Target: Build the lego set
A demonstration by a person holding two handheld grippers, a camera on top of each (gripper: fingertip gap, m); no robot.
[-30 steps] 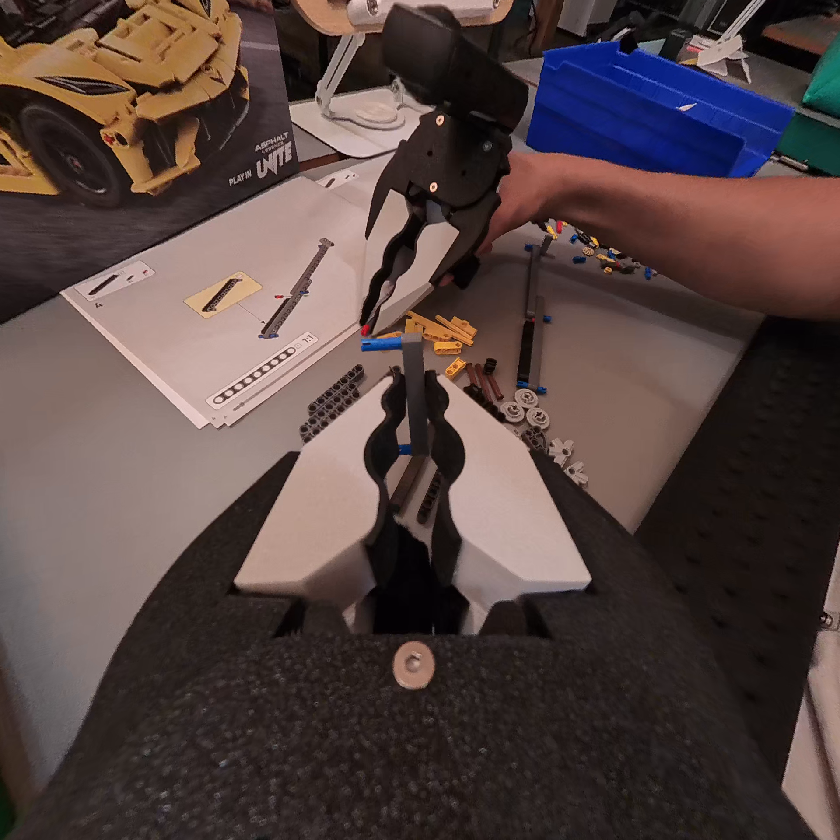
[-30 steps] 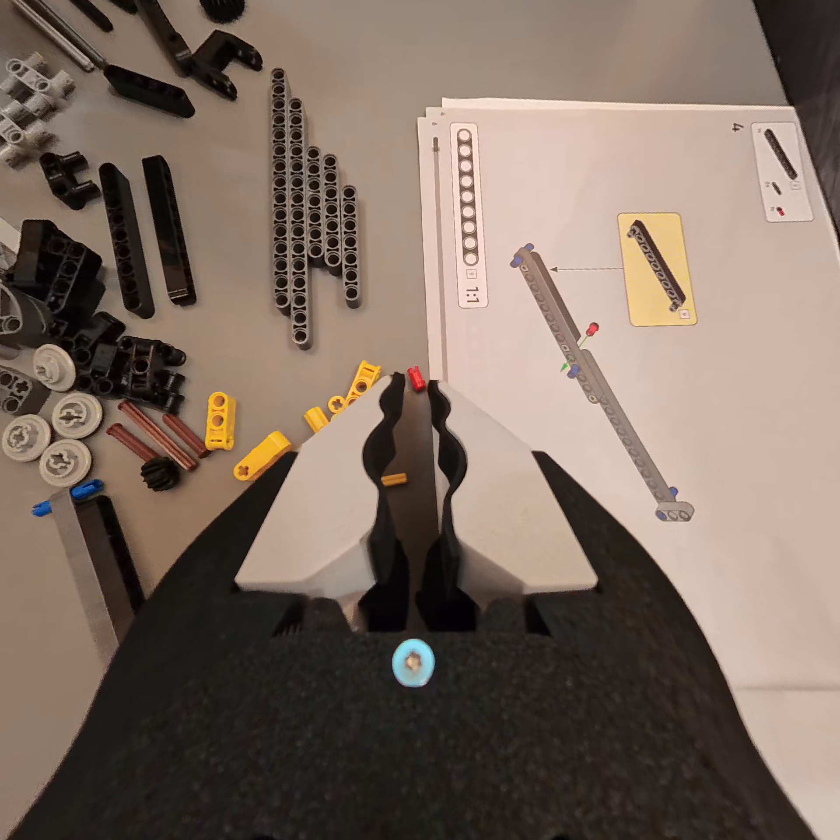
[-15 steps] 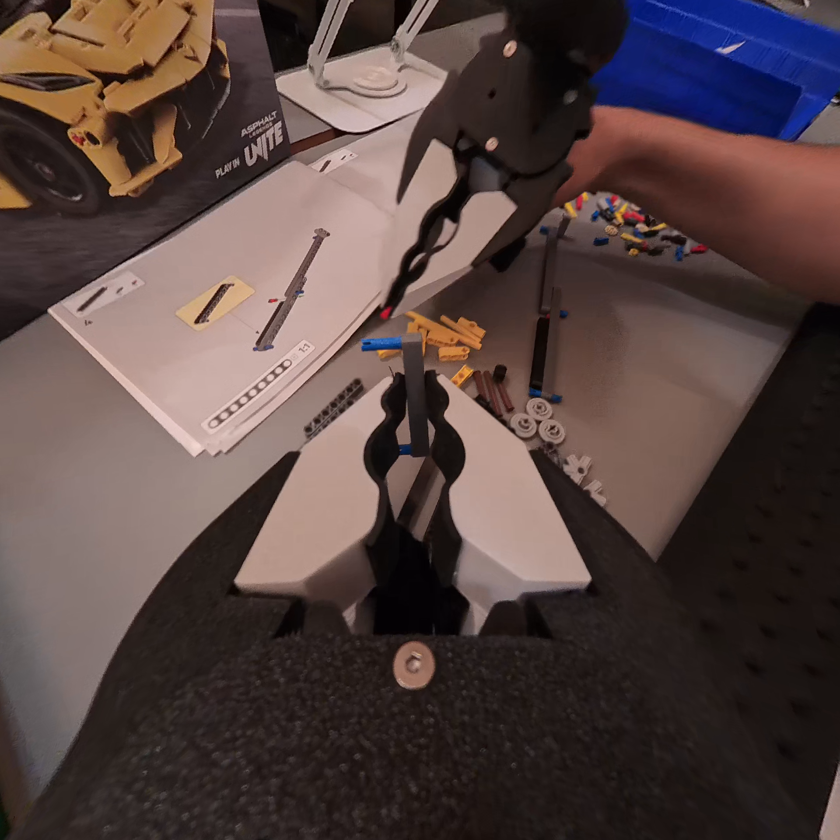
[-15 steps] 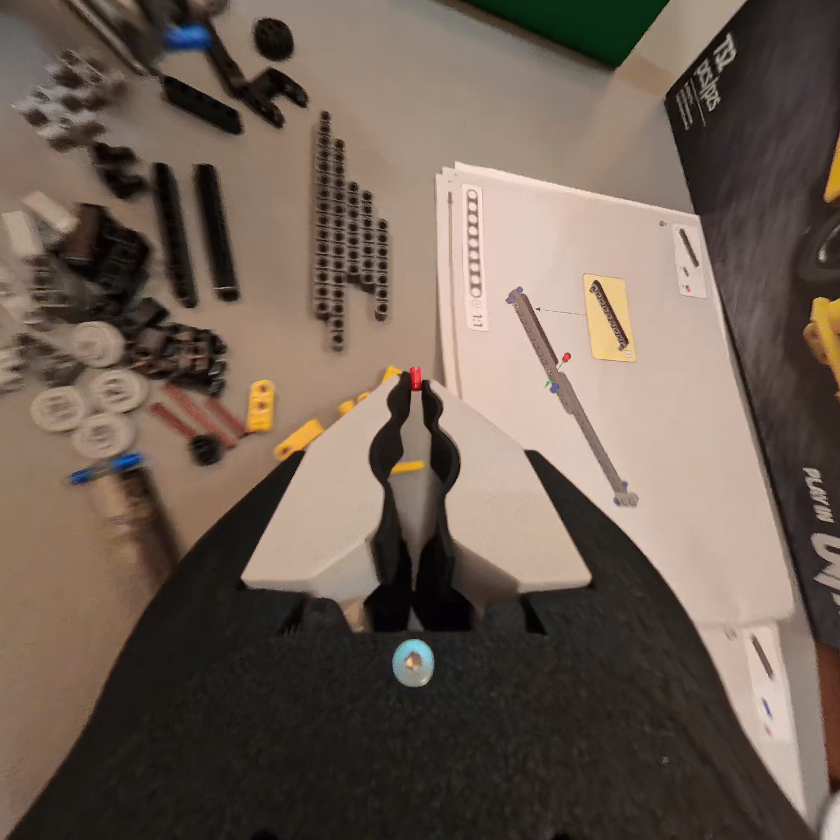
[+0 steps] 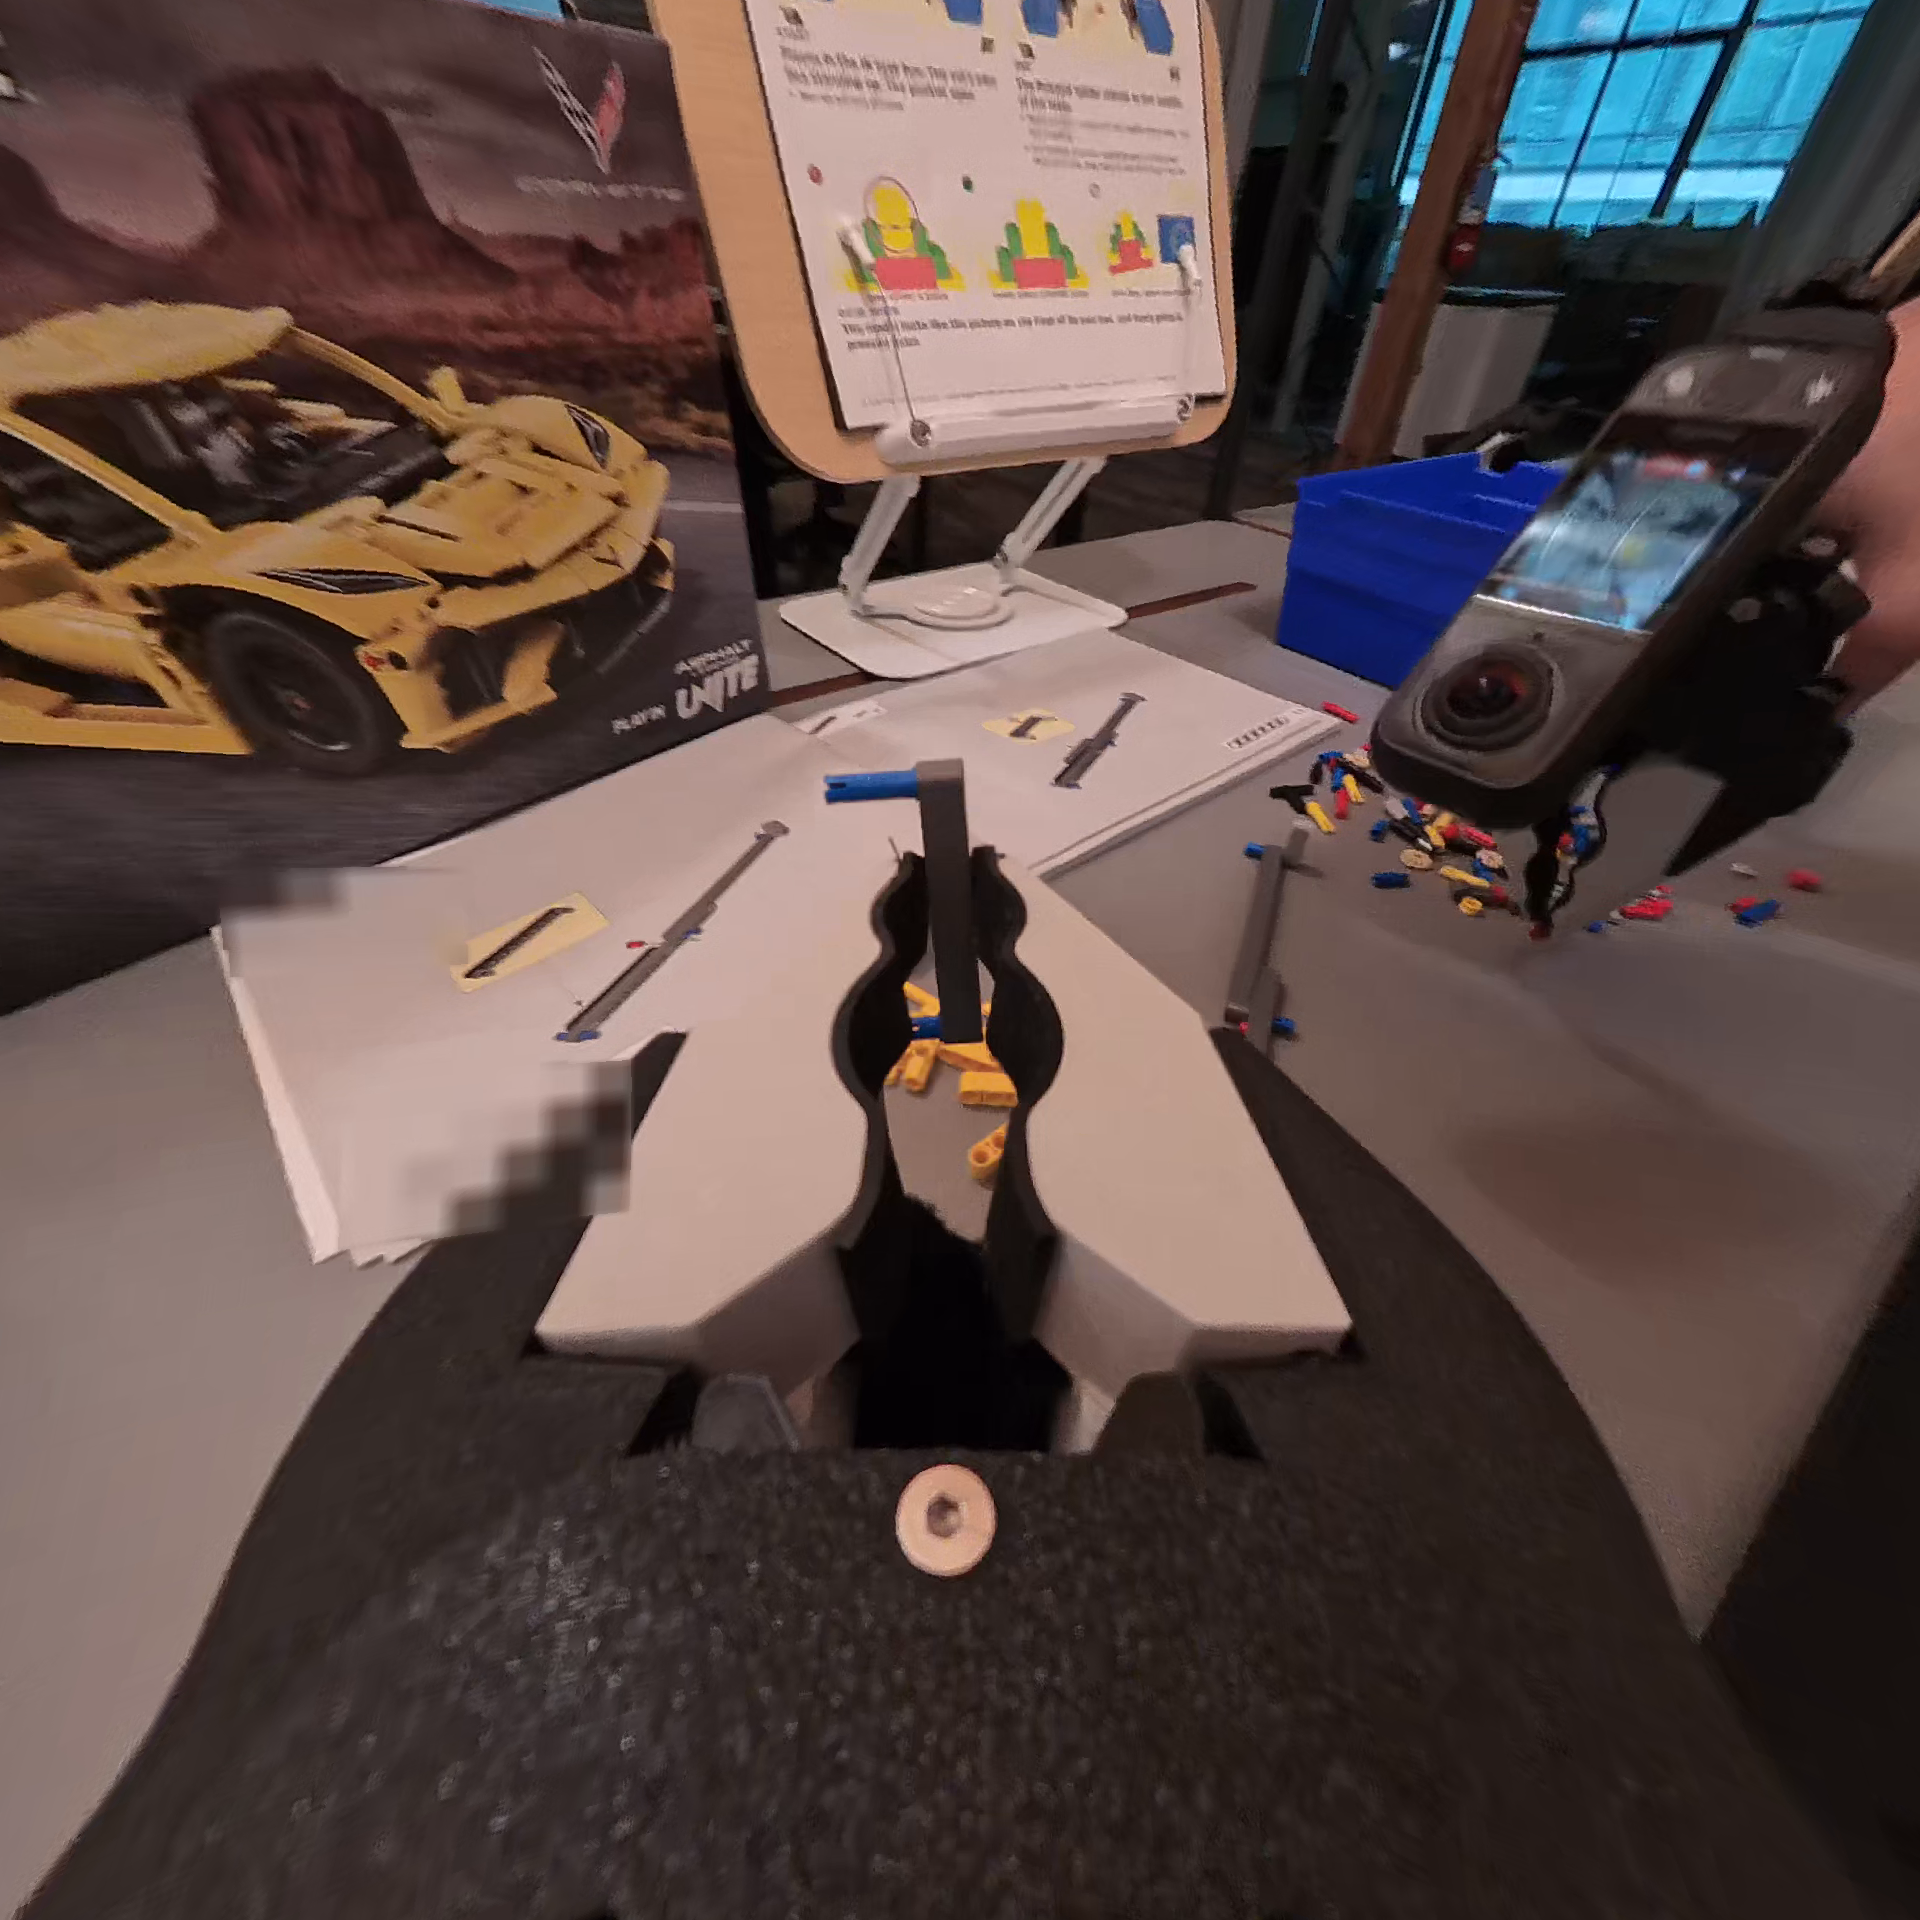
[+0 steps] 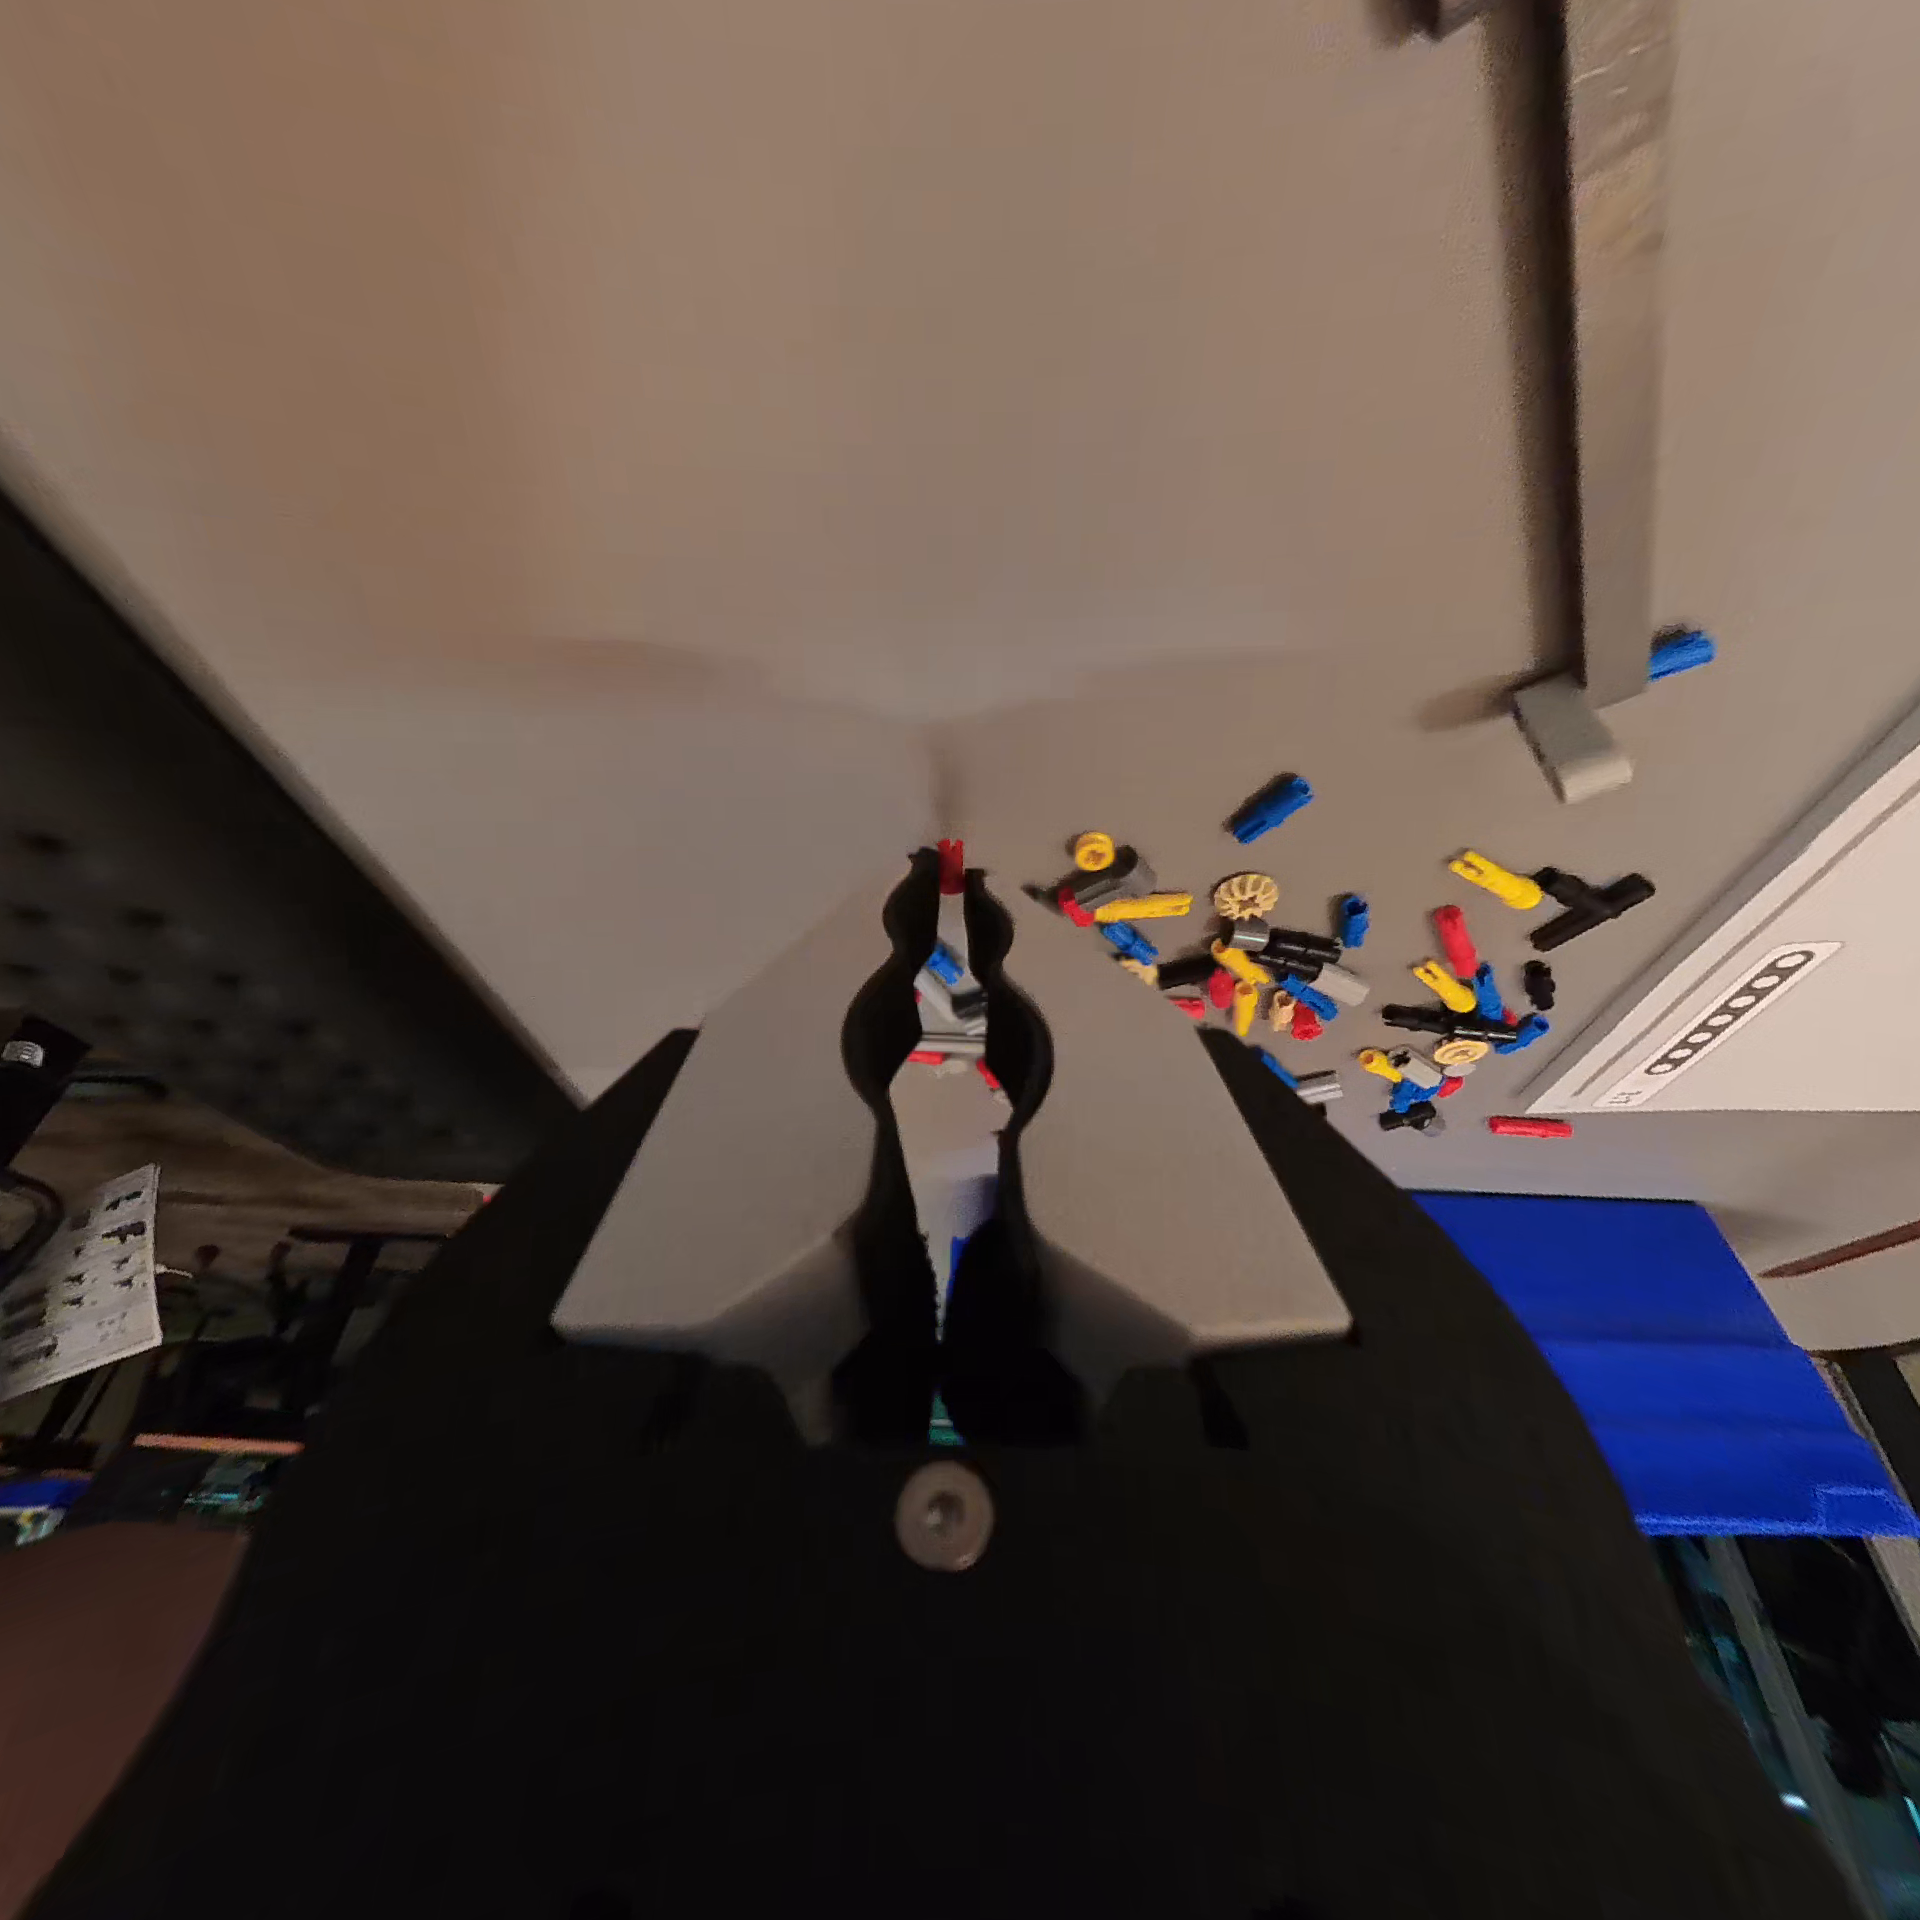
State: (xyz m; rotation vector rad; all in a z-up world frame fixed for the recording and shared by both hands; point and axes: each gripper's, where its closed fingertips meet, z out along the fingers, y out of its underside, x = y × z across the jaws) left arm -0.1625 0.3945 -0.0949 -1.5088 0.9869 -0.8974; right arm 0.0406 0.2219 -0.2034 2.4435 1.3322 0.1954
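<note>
1. Left wrist view first: on the far left we've got the set's box [image 5: 312,499] standing up, with instruction pages [image 5: 436,997] spread on the bench [image 5: 1558,1091] in front of it.
2. Our left tongs [image 5: 948,862] are pinching a dark grey beam [image 5: 951,894] held upright, a blue pin [image 5: 871,787] poking out sideways at its top.
3. Over to the right, our right tongs [image 6: 948,878] are squeezed onto a tiny red pin [image 6: 949,864], hanging above the bench just beside the scattered pile of small pins [image 6: 1320,966].
4. Another grey beam [image 6: 1600,416] lies flat nearby, and a blue bin [image 5: 1392,561] sits behind.
</note>
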